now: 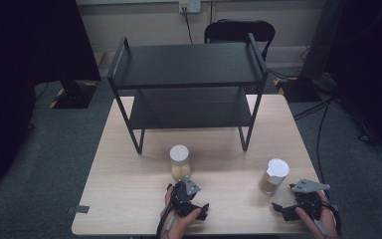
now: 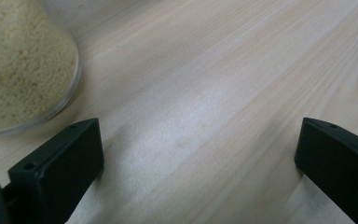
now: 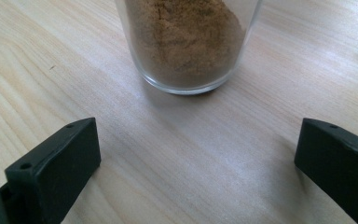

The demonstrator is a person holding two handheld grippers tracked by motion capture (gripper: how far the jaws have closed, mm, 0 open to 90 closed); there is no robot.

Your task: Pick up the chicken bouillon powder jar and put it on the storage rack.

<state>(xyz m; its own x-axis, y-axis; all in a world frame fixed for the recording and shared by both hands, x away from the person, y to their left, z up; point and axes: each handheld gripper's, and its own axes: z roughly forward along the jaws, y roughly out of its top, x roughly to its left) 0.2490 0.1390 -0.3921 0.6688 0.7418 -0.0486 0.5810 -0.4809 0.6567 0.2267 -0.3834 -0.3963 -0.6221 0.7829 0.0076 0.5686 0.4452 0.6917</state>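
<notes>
On the wooden table [image 1: 129, 199], two lidded jars, pale-grain jar [image 1: 180, 163] before left gripper [image 1: 191, 198], brown-powder jar [image 1: 274, 176] before right gripper [image 1: 284, 206], fingers apart.

Two glass jars stand upright on my table, near the front edge and well apart from each other. The left jar [image 1: 180, 163] is clear glass with a flat pale grey lid, and holds a pale yellow, grainy filling that reaches only part of the way up. In my left gripper view that jar [image 2: 23, 65] sits at the upper left, its round base flat on the wood. The right jar [image 1: 274, 176] has a white lid and holds a brown powder. In my right gripper view this jar [image 3: 189, 44] stands straight ahead, the powder heaped higher on one side behind the glass.
</notes>
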